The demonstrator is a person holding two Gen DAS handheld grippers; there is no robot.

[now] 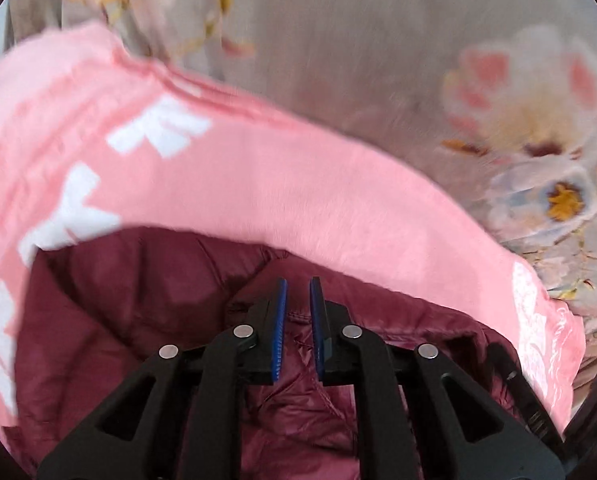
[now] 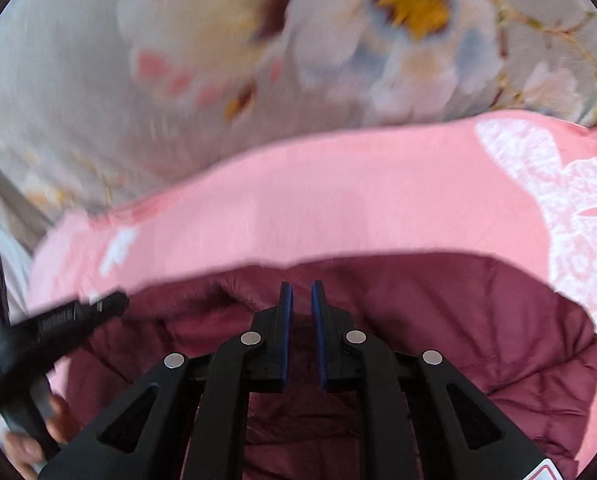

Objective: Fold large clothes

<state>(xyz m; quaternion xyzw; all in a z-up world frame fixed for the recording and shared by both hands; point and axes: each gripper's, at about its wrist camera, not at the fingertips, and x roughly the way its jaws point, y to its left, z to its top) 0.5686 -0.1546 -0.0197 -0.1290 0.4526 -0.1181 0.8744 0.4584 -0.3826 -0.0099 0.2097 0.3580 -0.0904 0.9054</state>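
both grippers, left [image 1: 297, 280] & right [image 2: 301, 283], jaws slightly apart, holding nothing over shiny maroon puffer jacket [image 1: 138, 292] on pink printed cloth [image 1: 258, 184]. risk: slick padding springs back, fold opens.

surface: grey floral-print fabric [image 2: 98, 92], blurred | possibly a bedsheet | light: soft, even

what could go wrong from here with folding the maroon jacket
1. Neither the left tool nor the right tool pinches anything, and their pads stand barely apart. The puffy maroon jacket may spring back open.
2. The jacket lies on a pink cloth, so a low pinch near its edge could catch both layers.
3. The two tools sit close together over the jacket, so they might bump each other.
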